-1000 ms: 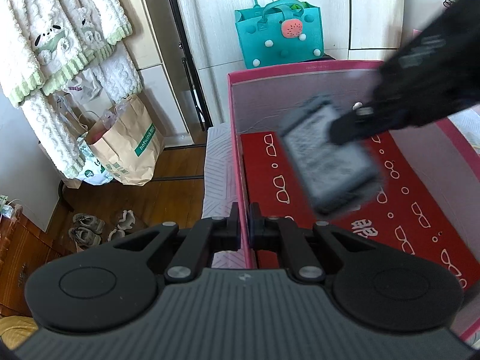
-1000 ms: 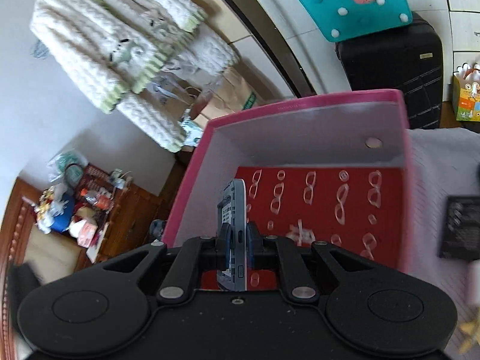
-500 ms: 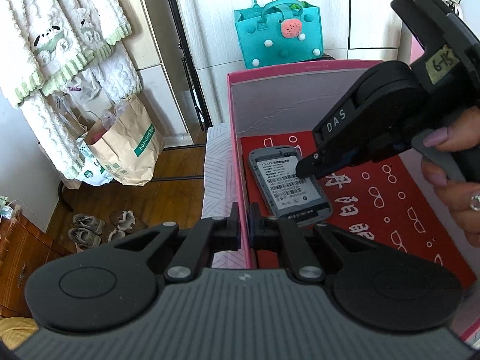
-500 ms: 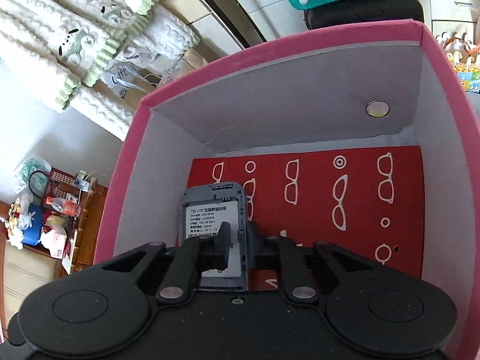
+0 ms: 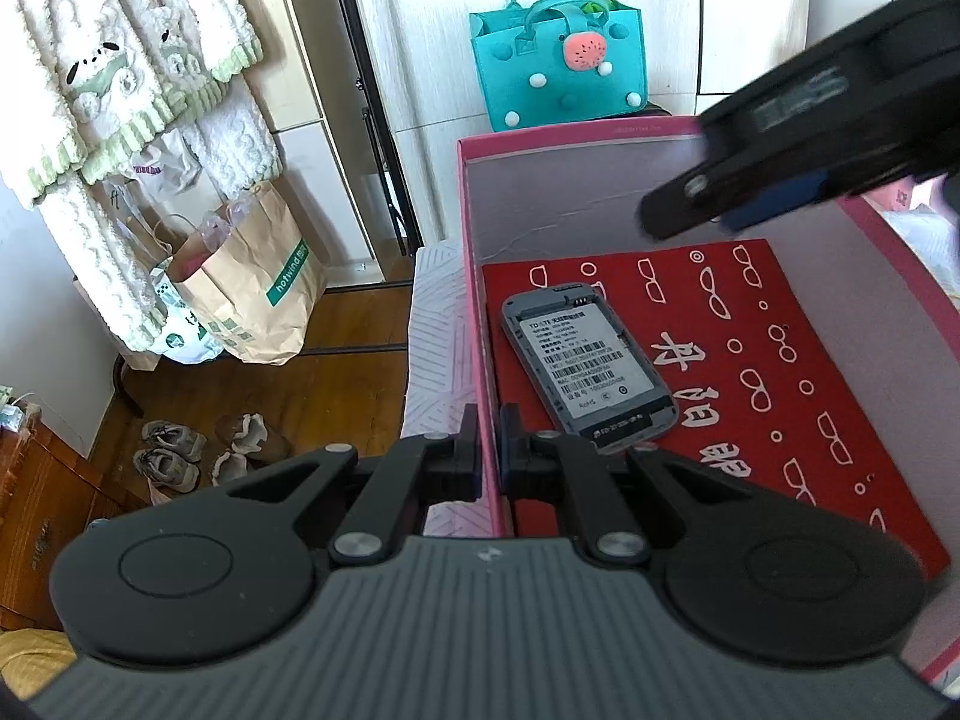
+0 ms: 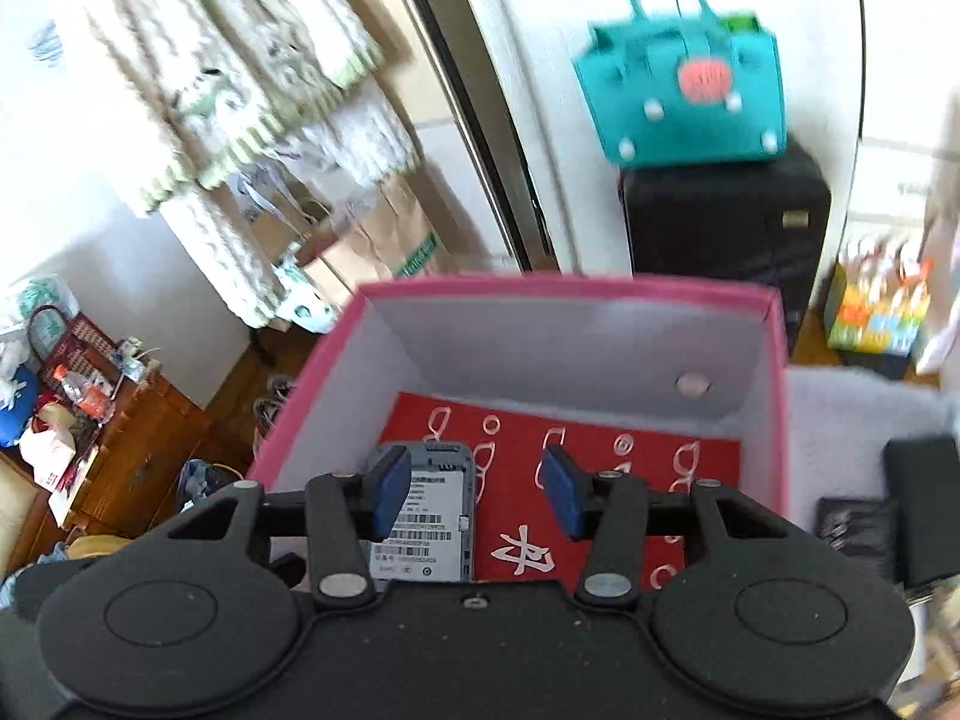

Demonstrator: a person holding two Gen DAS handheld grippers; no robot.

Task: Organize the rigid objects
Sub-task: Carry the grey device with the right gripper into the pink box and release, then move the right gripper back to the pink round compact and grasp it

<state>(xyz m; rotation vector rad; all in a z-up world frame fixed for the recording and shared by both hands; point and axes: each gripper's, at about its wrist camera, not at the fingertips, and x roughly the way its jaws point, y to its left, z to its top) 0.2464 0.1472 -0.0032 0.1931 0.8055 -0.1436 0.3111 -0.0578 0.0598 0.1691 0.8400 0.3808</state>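
Observation:
A pink box (image 5: 474, 276) with a red glasses-print liner (image 5: 780, 372) stands on a pale cloth. A grey device (image 5: 585, 366) with its labelled back up lies flat in the box's near left corner; it also shows in the right wrist view (image 6: 429, 516). My left gripper (image 5: 489, 450) is shut on the pink box's left wall. My right gripper (image 6: 477, 492) is open and empty, raised above the box (image 6: 774, 396); it appears blurred at the upper right of the left wrist view (image 5: 750, 198).
A teal handbag (image 6: 684, 90) sits on a black suitcase (image 6: 720, 222) behind the box. Dark flat objects (image 6: 888, 516) lie on the cloth right of the box. Paper bags (image 5: 258, 288), shoes (image 5: 204, 450) and hanging white garments (image 5: 126, 72) are at the left.
My right gripper carried the grey device into the box, opened and let it go, then lifted up and away. My left gripper has stayed clamped on the box wall.

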